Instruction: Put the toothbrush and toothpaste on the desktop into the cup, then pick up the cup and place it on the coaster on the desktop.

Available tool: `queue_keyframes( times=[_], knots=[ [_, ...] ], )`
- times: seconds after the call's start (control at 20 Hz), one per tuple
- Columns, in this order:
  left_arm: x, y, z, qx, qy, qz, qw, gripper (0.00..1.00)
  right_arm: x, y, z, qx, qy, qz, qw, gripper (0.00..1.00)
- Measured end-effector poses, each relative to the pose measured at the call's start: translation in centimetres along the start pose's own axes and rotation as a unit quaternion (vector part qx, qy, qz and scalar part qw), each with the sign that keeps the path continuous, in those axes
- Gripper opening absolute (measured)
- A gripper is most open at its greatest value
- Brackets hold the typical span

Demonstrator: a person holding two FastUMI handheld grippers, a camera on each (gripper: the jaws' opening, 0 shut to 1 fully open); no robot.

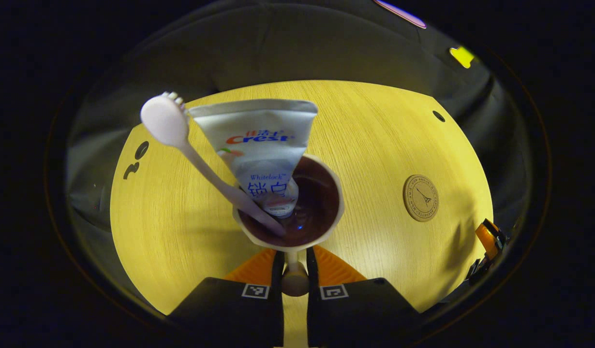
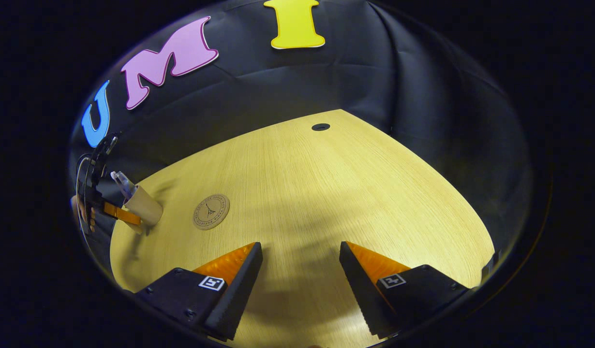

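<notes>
A cream cup [image 1: 326,232] with a dark brown inside stands right in front of my left gripper [image 1: 294,255], which is shut on the cup's handle [image 1: 294,280]. A white toothpaste tube [image 1: 261,145] and a white toothbrush [image 1: 181,140] stick up out of the cup. The round brown coaster [image 1: 421,198] lies on the table to the cup's right. In the right gripper view the cup [image 2: 145,207] leans in the left gripper [image 2: 117,212] at the table's left edge, left of the coaster [image 2: 211,211]. My right gripper [image 2: 300,263] is open over bare table.
The light wooden table [image 1: 375,135] has a small dark hole [image 1: 438,116] near its far edge, the hole [image 2: 320,127] also at the back in the right gripper view. Black cloth walls close it in. A hand [image 2: 82,212] holds the left gripper. The right gripper's orange finger [image 1: 488,239] is at the right edge.
</notes>
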State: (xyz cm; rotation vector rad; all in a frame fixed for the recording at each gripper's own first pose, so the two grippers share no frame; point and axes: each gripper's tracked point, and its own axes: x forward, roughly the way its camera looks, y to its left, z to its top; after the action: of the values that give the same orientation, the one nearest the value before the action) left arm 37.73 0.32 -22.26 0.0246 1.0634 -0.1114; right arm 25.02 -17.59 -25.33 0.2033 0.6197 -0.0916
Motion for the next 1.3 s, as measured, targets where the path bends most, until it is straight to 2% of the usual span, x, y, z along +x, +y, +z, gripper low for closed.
queue_keyframes(
  times=[0.35, 0.45, 0.5, 0.65, 1.15, 1.2, 1.25, 1.3],
  knots=[
    [-0.2, 0.2, 0.0, -0.010, -0.014, -0.006, 1.000, 0.21, -0.3, -0.5, 0.4, -0.006, -0.002, -0.002, 1.000, 0.99],
    [-0.7, 0.1, 0.2, -0.013, -0.021, -0.008, 1.000, 0.26, -0.3, -0.7, 0.5, -0.007, -0.003, -0.003, 1.000, 0.99],
    [-1.2, 0.0, 0.3, -0.010, -0.024, -0.008, 1.000, 0.21, -0.4, -0.7, 0.6, -0.008, -0.005, -0.004, 1.000, 0.99],
    [-2.2, -1.2, 0.8, 0.007, -0.033, -0.014, 0.999, 0.21, -0.8, -1.1, 1.2, -0.006, -0.011, -0.008, 1.000, 0.99],
    [-2.3, -10.4, 2.2, 0.106, -0.031, -0.058, 0.992, 0.21, -3.6, -5.3, 2.0, 0.005, -0.037, -0.044, 0.998, 0.98],
    [-2.1, -11.5, 2.3, 0.112, -0.030, -0.064, 0.991, 0.17, -3.9, -6.0, 1.9, 0.008, -0.038, -0.049, 0.998, 0.99],
    [-2.0, -12.5, 2.5, 0.117, -0.028, -0.070, 0.990, 0.21, -4.1, -6.6, 1.7, 0.014, -0.037, -0.055, 0.998, 0.99],
    [-1.8, -13.4, 2.6, 0.124, -0.028, -0.074, 0.989, 0.21, -4.4, -7.3, 1.4, 0.020, -0.033, -0.062, 0.997, 0.99]
  ],
)
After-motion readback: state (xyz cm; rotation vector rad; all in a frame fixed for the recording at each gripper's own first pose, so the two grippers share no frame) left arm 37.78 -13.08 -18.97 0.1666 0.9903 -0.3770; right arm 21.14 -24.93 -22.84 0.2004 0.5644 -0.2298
